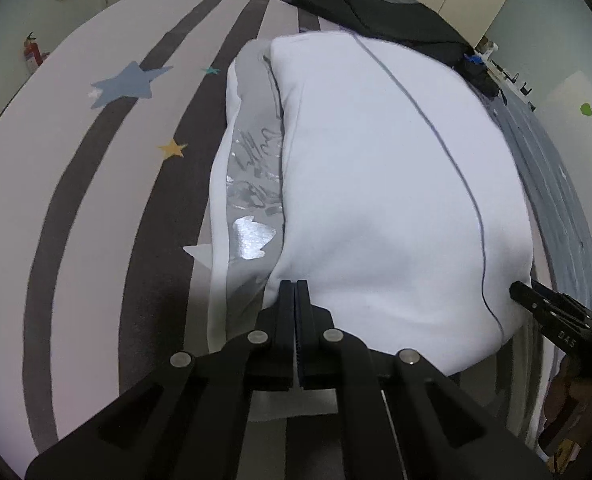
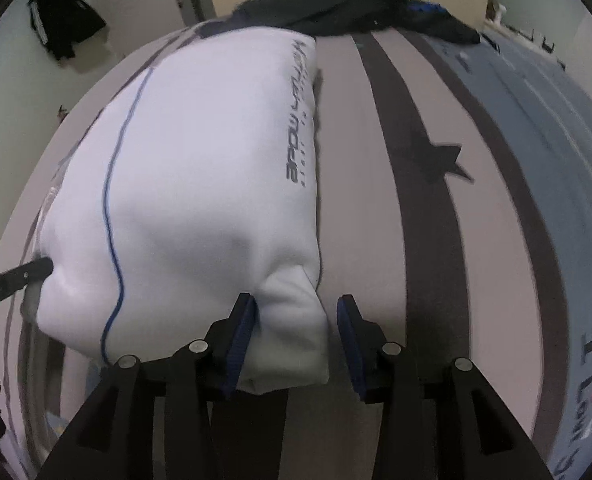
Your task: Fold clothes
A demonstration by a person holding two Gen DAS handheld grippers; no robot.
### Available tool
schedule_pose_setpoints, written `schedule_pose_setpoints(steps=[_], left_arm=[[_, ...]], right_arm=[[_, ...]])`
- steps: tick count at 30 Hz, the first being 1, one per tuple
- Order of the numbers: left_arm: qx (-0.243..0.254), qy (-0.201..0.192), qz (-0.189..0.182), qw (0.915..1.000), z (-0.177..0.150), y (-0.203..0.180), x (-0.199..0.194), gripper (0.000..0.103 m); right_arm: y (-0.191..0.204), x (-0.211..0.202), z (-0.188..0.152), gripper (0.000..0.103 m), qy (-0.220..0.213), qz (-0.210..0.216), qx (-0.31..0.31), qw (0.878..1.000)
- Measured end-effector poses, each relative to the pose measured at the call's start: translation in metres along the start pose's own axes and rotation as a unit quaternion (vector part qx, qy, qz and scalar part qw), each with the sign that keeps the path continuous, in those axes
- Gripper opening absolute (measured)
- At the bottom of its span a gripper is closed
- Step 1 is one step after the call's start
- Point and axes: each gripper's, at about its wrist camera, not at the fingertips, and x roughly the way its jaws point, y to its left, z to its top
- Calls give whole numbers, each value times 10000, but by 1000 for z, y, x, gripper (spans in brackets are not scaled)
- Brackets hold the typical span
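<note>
A white garment (image 1: 376, 184) with a thin blue line and grey lettering (image 2: 296, 120) lies folded on the striped bed cover, its near edge puffed up. A grey panel with silver print (image 1: 252, 200) shows along its left side. My left gripper (image 1: 295, 285) is shut, its tips pinching the near edge of the white cloth; in the right wrist view the left gripper (image 2: 44, 266) dents the fabric. My right gripper (image 2: 296, 312) stands open around the garment's near right corner. The left blue pad (image 2: 242, 332) touches the cloth and the right pad stands apart. The right gripper (image 1: 520, 292) also shows beside the cloth.
The bed cover (image 1: 96, 200) has dark stripes and stars. Dark clothes (image 2: 336, 8) are piled at the far end. A blue-grey printed cloth (image 2: 556, 160) lies along the right side. A black garment (image 2: 64, 20) hangs on the wall by a door.
</note>
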Motion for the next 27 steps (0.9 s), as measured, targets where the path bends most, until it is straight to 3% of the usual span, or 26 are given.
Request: schedule_pose_setpoints(steps=[3, 6, 10, 12, 13, 15, 17, 23, 25, 27], left_arm=[[-14, -246, 91, 9997, 3, -4, -21, 2], [45, -411, -104, 9991, 16, -12, -29, 2], [178, -433, 0, 9989, 33, -26, -12, 2], [72, -201, 320, 9993, 38, -19, 10, 2], [0, -129, 292, 9995, 38, -13, 20, 2], [-146, -6, 168, 9998, 36, 0, 39, 2], [-94, -34, 245, 9997, 38, -5, 34, 2], [-75, -567, -50, 9983, 50, -23, 0, 2], [9, -683, -172, 9975, 57, -35, -1, 2], [22, -681, -50, 9977, 65, -38, 10, 2]], right_arm=[[-2, -27, 0, 34, -245, -65, 15, 9997], [-4, -41, 12, 29, -493, 81, 152, 9986], [12, -26, 48, 10, -711, 103, -61, 9974], [19, -3, 60, 5, -580, -83, -200, 9981], [20, 10, 61, 4, -449, -169, -233, 9986], [10, 30, 58, 3, -311, -196, -195, 9991], [4, 30, 57, 4, -361, -64, -128, 9992], [9, -13, 76, 4, -986, 204, -130, 9948], [20, -11, 86, 4, -1072, 368, -249, 9932], [32, 2, 95, 4, -1094, 330, -421, 9926]])
